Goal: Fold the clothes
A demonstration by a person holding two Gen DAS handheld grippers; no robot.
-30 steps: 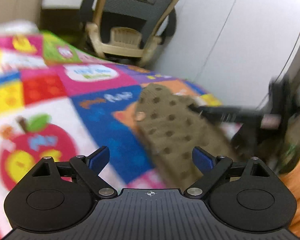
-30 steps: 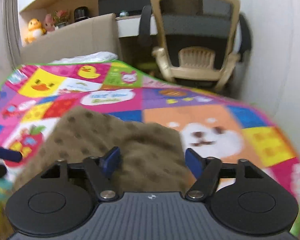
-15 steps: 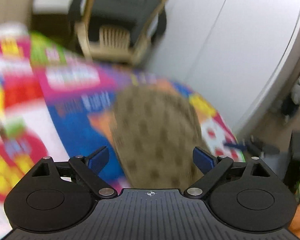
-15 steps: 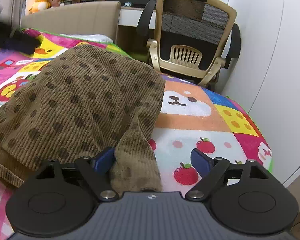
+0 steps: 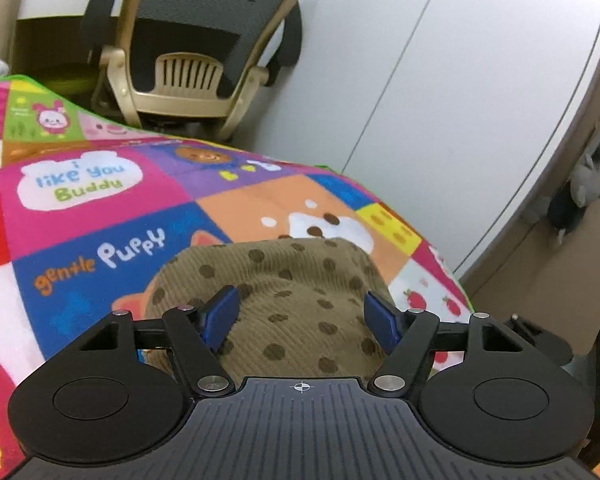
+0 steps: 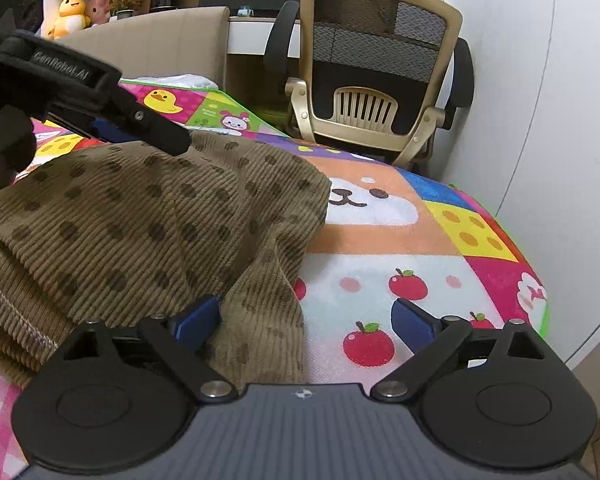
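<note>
Colourful cartoon play mat [image 6: 420, 240], office chair [image 6: 380, 68] behind it, brown dotted corduroy garment [image 6: 148, 220] lying bunched on the mat, left tool [image 5: 300, 316] closing over the garment without pinching it, right tool [image 6: 306, 320] opening, one garment edge between its jaws

1. Brown polka-dot corduroy garment [image 6: 148, 216]: cut off at the right wrist view's 9 o'clock edge.
2. Its near part hidden behind the left gripper [image 5: 300, 316] body, 6 o'clock.
3. Office chair [image 5: 196, 40]: top cropped, 12 o'clock.
</note>
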